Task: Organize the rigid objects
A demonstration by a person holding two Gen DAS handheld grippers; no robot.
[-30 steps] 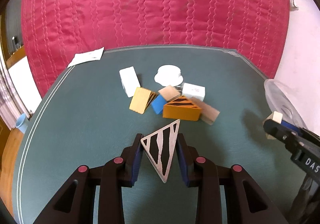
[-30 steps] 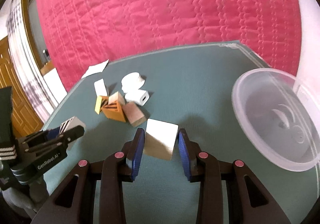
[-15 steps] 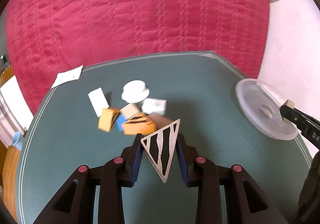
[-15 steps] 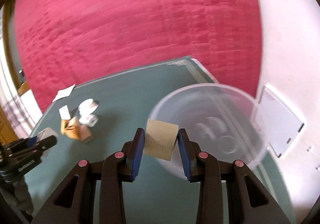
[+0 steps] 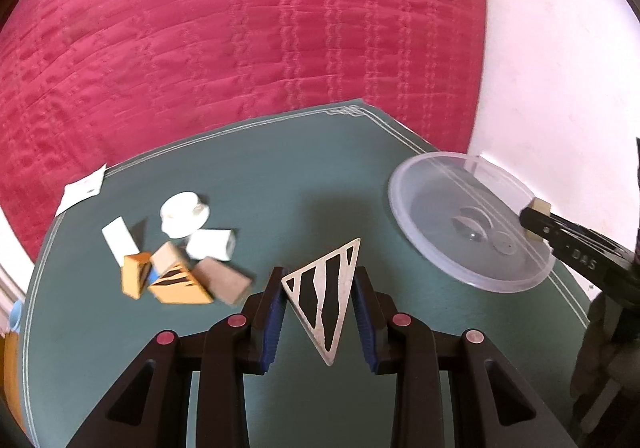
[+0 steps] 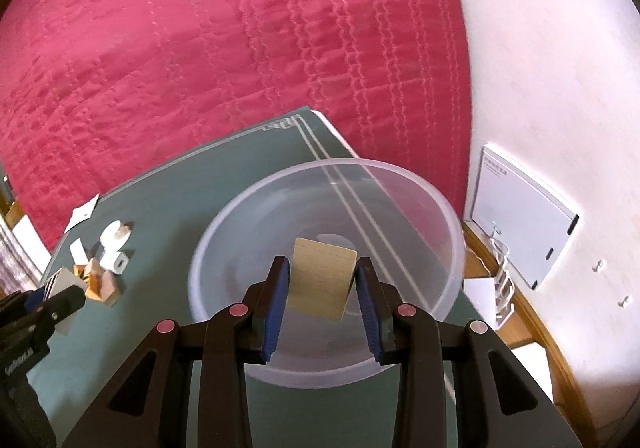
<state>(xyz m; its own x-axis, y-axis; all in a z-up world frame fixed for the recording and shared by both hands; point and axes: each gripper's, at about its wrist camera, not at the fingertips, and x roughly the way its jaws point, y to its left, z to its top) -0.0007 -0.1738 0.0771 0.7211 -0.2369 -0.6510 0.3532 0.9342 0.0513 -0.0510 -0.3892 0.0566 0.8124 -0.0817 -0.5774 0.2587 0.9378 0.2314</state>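
Left gripper [image 5: 319, 302]: clamped on striped triangular block [image 5: 323, 294]
Right gripper [image 6: 322, 290]: clamped on wooden cube [image 6: 321, 279], clear plastic bowl [image 6: 440, 208] beneath jaws

Home bedroom: red quilted bedspread [image 5: 240, 48] beside table [image 5: 280, 188].

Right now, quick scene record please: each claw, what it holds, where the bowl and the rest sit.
left claw: shut on striped triangular block, above the green table
right claw: shut on plain wooden block, over the clear plastic bowl
bowl: near the table's right corner, nothing inside
remaining pile: orange, white and wooden blocks, left side of table
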